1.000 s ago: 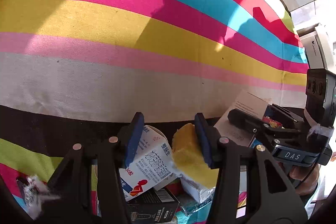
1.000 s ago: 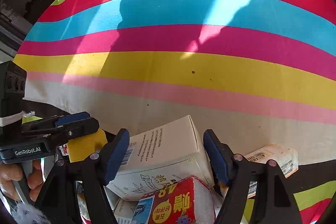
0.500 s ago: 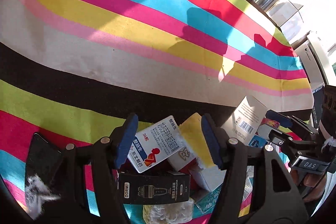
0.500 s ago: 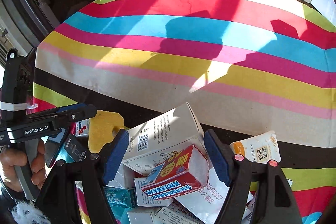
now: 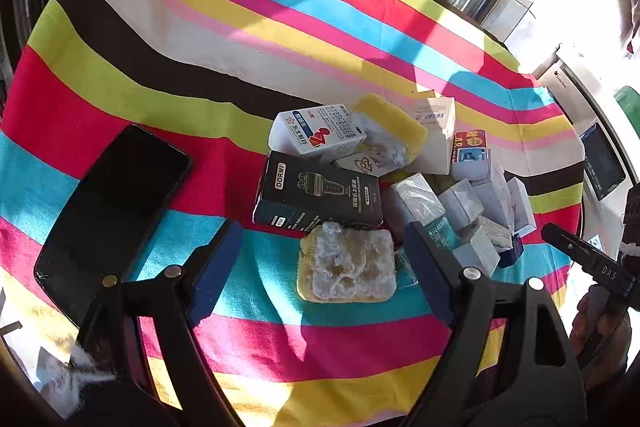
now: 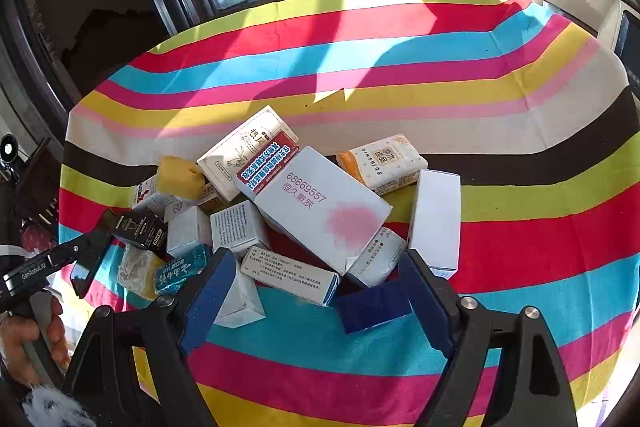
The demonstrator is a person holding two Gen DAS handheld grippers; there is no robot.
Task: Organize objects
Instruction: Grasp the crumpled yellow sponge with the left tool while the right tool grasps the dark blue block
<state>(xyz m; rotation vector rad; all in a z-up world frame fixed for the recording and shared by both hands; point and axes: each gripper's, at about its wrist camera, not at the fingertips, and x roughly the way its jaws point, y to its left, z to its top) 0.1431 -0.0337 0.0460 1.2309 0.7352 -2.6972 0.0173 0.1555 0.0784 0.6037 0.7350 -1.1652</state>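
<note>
Two tools released, nothing gripped; pile untouched on the striped counter [image 5: 120, 75].
Your left tool [image 5: 320, 267] has its jaws just spread wider, empty, hanging above the near edge of the pile; the worn sponge [image 5: 346, 267] lies flat between its fingers but clear of the pads. Just ahead: black DORMI box [image 5: 316, 197], then the red-and-white carton [image 5: 316, 135] under a yellow sponge [image 5: 390, 121]. Off its left side, well apart, a black phone [image 5: 108, 211]. Your right tool [image 6: 320, 291] has also just opened wider, empty; small navy box [image 6: 374, 305] sits between its fingers, big white box [image 6: 324, 207] leaning on the heap ahead. My read: sorting is barely begun. Next, pick loose edge pieces first; stacked boxes may slide.
</note>
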